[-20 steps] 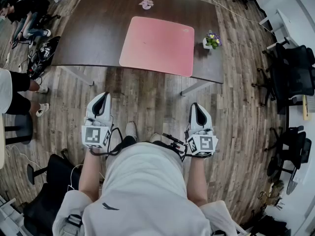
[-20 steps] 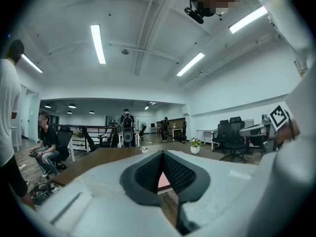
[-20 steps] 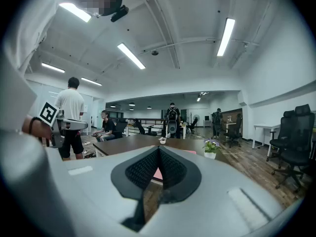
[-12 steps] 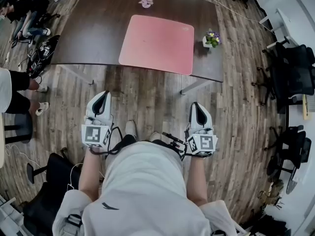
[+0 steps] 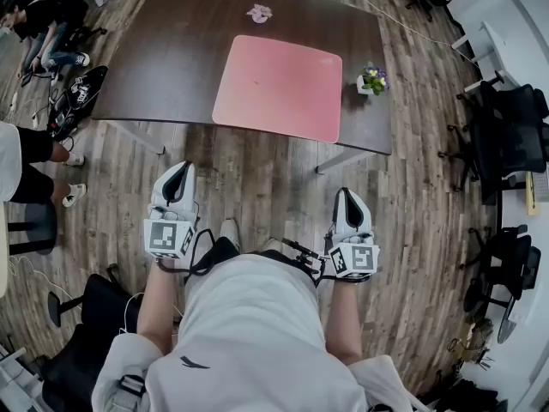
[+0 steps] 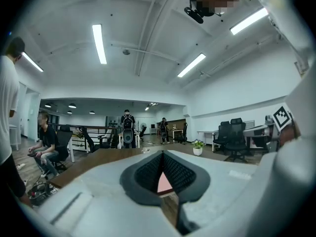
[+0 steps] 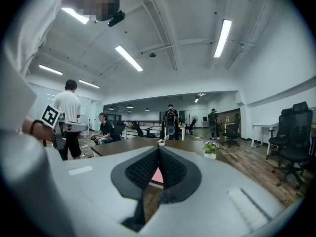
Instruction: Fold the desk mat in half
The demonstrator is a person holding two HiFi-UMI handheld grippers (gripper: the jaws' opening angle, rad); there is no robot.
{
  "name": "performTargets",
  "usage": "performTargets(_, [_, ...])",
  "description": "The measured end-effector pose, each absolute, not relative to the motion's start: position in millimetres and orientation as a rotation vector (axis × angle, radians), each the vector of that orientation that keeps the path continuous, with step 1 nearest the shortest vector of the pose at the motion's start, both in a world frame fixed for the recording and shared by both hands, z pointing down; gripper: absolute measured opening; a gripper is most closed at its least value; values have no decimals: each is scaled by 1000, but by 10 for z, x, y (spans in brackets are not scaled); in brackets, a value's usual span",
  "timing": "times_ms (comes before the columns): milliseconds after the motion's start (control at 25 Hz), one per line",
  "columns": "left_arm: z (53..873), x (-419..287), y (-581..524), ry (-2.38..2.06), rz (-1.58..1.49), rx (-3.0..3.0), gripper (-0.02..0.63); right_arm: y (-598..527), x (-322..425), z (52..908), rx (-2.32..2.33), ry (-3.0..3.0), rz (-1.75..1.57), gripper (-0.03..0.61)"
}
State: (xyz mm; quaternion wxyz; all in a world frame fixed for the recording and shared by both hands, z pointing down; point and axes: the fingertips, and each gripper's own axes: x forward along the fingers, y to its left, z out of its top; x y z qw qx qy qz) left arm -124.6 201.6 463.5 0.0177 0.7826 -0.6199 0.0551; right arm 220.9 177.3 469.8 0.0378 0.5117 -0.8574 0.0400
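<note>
Desk mat (image 5: 279, 87) lies flat, unfolded, on the table (image 5: 163, 58) ahead. My left gripper (image 5: 177, 172) and right gripper (image 5: 346, 197) hang well short of it, jaws closed on nothing (approach step, I judge). Next: reach in, open, pinch an edge.

Bright, even light from ceiling strips (image 6: 99, 43); soft shadows. Strong fisheye bending, dark corners. Close up, left tool (image 6: 162, 157) housing blurred.

I'm standing in an open-plan office: a dark desk (image 5: 163, 67), black swivel chairs (image 5: 513, 123), strip lights (image 6: 99, 44) overhead, plank floor (image 5: 257, 178).
</note>
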Motion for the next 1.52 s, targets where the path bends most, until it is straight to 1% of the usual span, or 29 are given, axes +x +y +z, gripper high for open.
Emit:
performTargets(360, [4676,-1527,1585,-1847,176,2474,6,1471,1964,4711,1617,-2549,109,3])
performTargets(600, [4776,-1608,1273,-1802,218,2490,6,1200,1883,4729,1674,-2525,161,3])
performTargets(840, [4825,-1586,821,-1818,237,2479,6,625,1987,4732,1719,-2550,206,3])
performTargets(1240, [4679,-1461,-72,-1942,188,2388,6,-420,2103,4713,1584,-2601,143,3])
performTargets(1520, [4709,-1374,-374,-2002,204,2329,6,-853,2253,4712,1560,-2654,166,3])
